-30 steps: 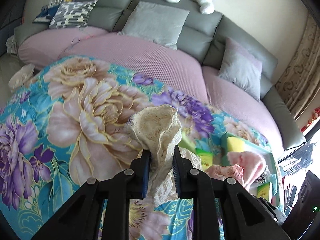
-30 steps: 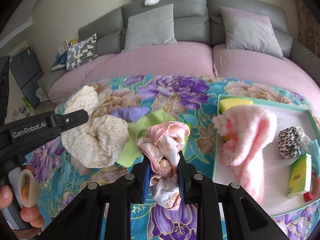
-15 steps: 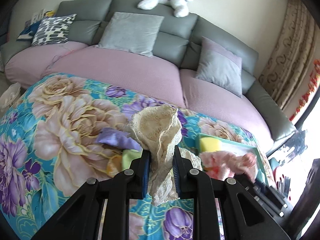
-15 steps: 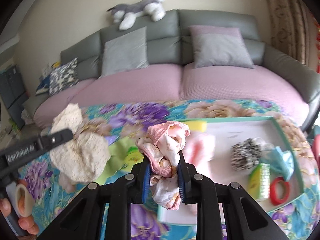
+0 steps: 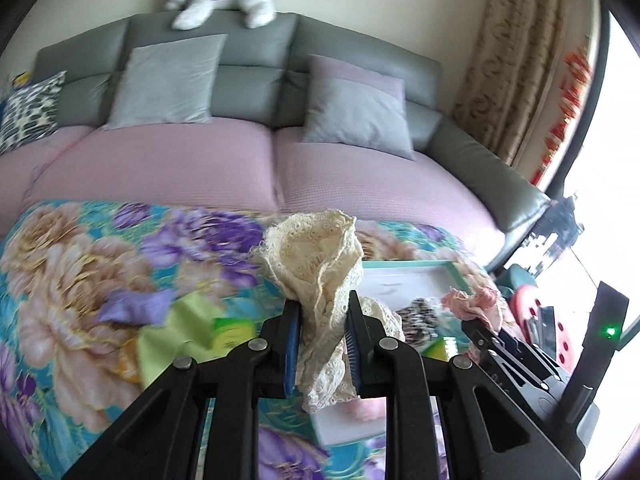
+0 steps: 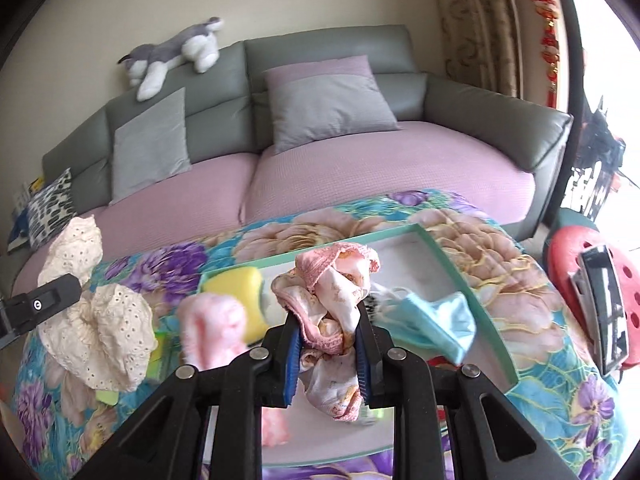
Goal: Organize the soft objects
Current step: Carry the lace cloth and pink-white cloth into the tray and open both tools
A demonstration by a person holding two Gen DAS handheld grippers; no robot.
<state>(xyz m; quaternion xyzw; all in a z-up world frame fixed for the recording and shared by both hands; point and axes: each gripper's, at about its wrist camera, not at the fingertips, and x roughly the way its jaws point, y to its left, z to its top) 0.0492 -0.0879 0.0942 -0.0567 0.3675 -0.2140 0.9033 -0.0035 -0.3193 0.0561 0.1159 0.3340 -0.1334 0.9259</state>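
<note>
Grippers carry two bundles over the tray

Cream lace cloth (image 5: 316, 280) sits clamped in the left gripper (image 5: 322, 344), its jaws closed on the fabric above the floral-covered desk (image 5: 60, 280). Alongside, the right gripper (image 6: 327, 350) pinches a pink floral garment (image 6: 332, 308) — held over the teal-rimmed tray (image 6: 466, 292), where a blue face mask (image 6: 436, 322), yellow sponge (image 6: 236, 284) and pink fluffy cloth (image 6: 212, 332) lie.

Left gripper (image 5: 322, 334) raised, fingers pinched on a bunched cream lace cloth (image 5: 316, 264), right gripper (image 6: 327, 346) raised alongside, fingers pinched on a crumpled pink cloth (image 6: 332, 280)
</note>
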